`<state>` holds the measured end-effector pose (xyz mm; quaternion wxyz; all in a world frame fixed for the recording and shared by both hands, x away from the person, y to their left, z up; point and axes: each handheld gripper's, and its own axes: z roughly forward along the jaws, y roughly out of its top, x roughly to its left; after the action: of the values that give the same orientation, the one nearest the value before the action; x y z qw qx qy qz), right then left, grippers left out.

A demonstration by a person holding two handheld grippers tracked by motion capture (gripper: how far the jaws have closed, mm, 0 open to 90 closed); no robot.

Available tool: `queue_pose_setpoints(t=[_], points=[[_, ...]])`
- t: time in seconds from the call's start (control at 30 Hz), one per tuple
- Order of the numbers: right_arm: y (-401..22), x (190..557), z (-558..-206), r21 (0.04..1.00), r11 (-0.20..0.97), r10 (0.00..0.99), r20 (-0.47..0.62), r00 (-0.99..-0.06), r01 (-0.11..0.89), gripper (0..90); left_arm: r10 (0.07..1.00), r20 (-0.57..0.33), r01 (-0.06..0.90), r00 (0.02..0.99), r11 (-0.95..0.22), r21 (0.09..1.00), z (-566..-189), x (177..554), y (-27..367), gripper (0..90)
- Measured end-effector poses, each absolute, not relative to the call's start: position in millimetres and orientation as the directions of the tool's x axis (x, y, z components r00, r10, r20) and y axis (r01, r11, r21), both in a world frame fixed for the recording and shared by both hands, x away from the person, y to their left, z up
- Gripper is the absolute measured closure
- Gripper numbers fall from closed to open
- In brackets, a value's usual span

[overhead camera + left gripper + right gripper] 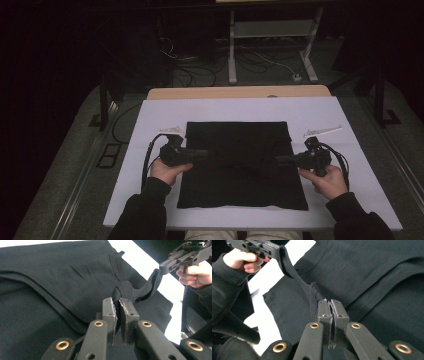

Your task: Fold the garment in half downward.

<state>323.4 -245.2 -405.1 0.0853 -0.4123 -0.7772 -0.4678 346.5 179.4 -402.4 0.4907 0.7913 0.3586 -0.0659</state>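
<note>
Both claws are clenching the black knitted cloth strip (130, 291): left claw (117, 301), right claw (329, 302). Being soft, light and limp, it is sagging over the black folded garment (235, 150); its ends are looking like the surest holds.

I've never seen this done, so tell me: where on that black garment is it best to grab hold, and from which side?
At its side edges, one gripper each. The black garment lies flat, so only a pinched fold gives purchase. The left gripper and right gripper each come in low from their own side, shut on a raised bunch of fabric.
</note>
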Motion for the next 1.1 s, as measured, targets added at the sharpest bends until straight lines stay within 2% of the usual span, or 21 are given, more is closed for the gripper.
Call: queue_pose_setpoints(t=[0.67,0.9,1.1], points=[[-247.1,295.3,-417.7,0.600,0.312,0.489,0.564,-0.666,0.737,86.2,0.426,-0.421,0.588,0.801,-0.420,0.692,-409.4,309.3,171.7,82.1],[-247.5,283.4,-424.2,0.578,0.341,0.454,0.590,-0.668,0.742,86.3,0.371,-0.422,0.561,0.827,-0.523,0.642,-418.1,295.3,163.0,82.4],[-249.5,273.6,-427.4,0.557,0.371,0.441,0.599,-0.668,0.743,86.3,0.354,-0.427,0.554,0.832,-0.566,0.611,-424.3,291.1,162.6,82.5]])
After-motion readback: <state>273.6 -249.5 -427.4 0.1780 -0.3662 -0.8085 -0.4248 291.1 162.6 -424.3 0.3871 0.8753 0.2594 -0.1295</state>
